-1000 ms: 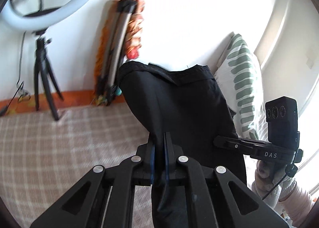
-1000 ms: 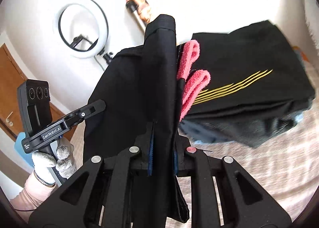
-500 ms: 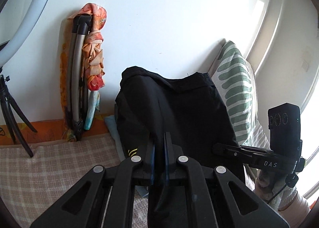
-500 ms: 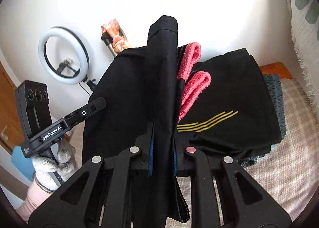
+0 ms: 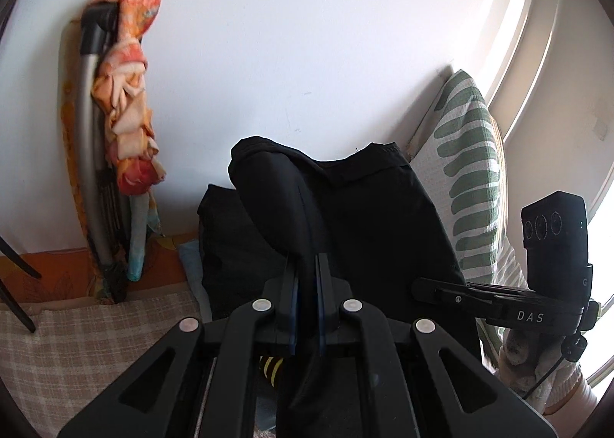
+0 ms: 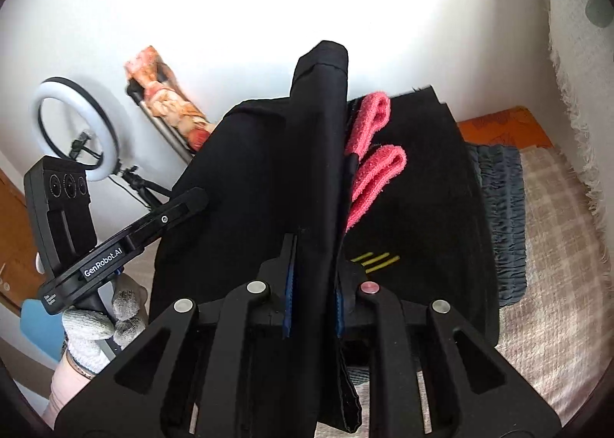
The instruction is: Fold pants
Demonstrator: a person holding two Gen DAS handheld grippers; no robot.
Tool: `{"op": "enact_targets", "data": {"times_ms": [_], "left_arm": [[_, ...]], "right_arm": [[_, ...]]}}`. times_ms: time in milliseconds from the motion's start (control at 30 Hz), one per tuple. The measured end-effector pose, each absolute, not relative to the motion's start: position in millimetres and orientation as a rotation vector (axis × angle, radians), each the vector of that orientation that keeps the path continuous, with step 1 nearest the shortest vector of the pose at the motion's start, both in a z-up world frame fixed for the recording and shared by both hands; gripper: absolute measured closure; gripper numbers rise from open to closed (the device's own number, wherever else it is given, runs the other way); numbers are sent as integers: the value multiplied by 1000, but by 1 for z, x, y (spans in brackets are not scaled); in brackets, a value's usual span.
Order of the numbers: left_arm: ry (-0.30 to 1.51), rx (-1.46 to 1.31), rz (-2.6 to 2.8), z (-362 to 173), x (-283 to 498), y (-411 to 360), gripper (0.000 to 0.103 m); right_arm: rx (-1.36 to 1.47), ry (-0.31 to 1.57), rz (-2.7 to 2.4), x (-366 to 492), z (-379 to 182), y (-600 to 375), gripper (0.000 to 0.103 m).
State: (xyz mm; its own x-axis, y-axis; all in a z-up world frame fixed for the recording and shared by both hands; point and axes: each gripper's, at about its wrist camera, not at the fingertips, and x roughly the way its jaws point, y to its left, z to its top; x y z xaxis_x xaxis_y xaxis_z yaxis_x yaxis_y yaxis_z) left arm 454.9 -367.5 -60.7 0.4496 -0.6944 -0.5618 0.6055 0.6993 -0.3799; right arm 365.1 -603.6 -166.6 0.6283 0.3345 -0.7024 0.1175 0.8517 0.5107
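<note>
left wrist: both grippers' jaws clamp the black pants (image 5: 368,215).

Each wrist camera peers along its own fingers, close against the black pants (image 5: 368,231) (image 6: 268,177), toward the white wall (image 5: 307,54) (image 6: 230,16), each also catching the other gripper.

We saw a bed with a beige checked cover (image 6: 552,246) carrying the things. On it lay a stack of folded black garments (image 6: 433,185), the top one marked with yellow stripes (image 6: 374,260), over a dark grey ribbed piece (image 6: 502,215). A green-striped pillow (image 5: 468,169) leaned at the wall end.
</note>
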Motion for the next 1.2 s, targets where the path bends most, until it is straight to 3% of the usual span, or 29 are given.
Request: {"op": "enact_targets", "data": {"times_ms": [200,367,467,500,567,633,967,1133,1200], "left_arm": [[883,-101,-788,-108,466,-396,99],[872,-88,-788,-109,467,-403,99],[866,-80,-785,-107,467,-401,99],[867,-79,-783,-107,469,-402,99],[867,-77,-777,-107,470,-403,99],[867,-77,-771,-106,473,-407,99],[877,-73,-747,-106,489,-412,98],[878,-43,-716,-112,485,-400,86],[877,-43,-706,-113,484,-392,75]], "right_arm": [[564,871,104,368,-162,-633,80],[613,877,185,379,-162,-641,61],[558,898,141,388,-170,-632,58],[528,899,116,391,-173,-628,59],[476,887,86,395,-170,-622,85],[462,861,84,399,-162,-621,92],[300,867,-25,422,-162,-615,94],[319,886,-53,419,-178,-623,94],[318,887,-63,418,-179,-624,94]]}}
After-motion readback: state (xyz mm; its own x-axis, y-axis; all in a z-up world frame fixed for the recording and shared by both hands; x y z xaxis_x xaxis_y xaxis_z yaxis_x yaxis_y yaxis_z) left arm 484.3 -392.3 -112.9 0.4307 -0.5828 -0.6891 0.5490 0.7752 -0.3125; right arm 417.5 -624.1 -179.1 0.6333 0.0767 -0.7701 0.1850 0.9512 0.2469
